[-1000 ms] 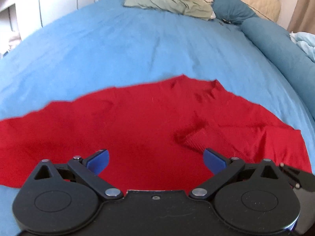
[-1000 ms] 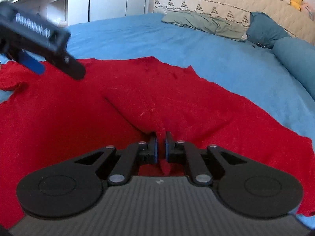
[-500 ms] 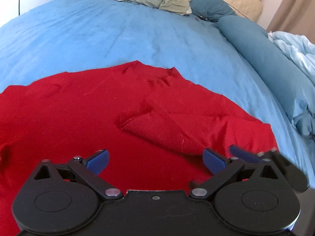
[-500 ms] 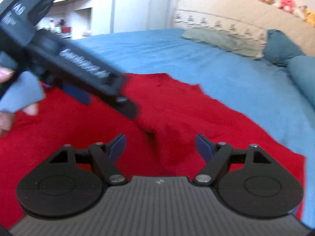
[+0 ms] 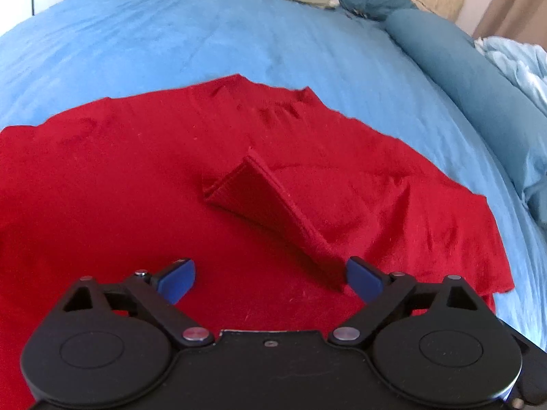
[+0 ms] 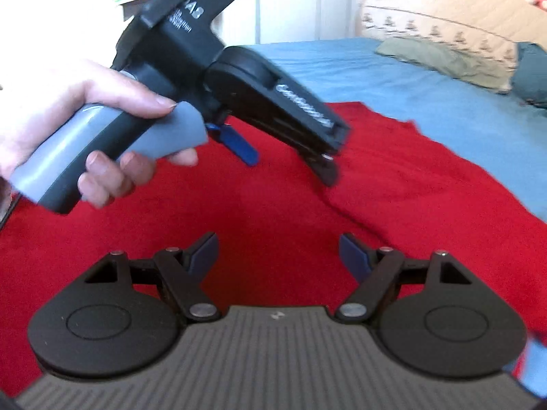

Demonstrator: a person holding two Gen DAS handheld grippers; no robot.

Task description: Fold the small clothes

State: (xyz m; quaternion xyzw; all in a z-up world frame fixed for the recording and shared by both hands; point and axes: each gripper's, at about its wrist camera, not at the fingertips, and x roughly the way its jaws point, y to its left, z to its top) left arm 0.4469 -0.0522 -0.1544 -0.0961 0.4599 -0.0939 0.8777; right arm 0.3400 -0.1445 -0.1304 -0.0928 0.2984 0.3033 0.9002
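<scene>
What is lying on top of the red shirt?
A folded-over sleeve lies across the red shirt. Both open grippers, left and right, hover above it. Whatever the sleeve covers is hidden.

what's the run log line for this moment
left claw: open, empty | right claw: open, empty | red garment: flat on blue bed, sleeve folded inward

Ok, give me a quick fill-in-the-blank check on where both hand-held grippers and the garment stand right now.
1. The red garment lies on a ____ bedsheet.
2. The left hand-held gripper is ____.
3. The right hand-held gripper is open and holds ____.
4. The folded sleeve lies on top of the ____.

Missing: blue; open; nothing; garment
</scene>
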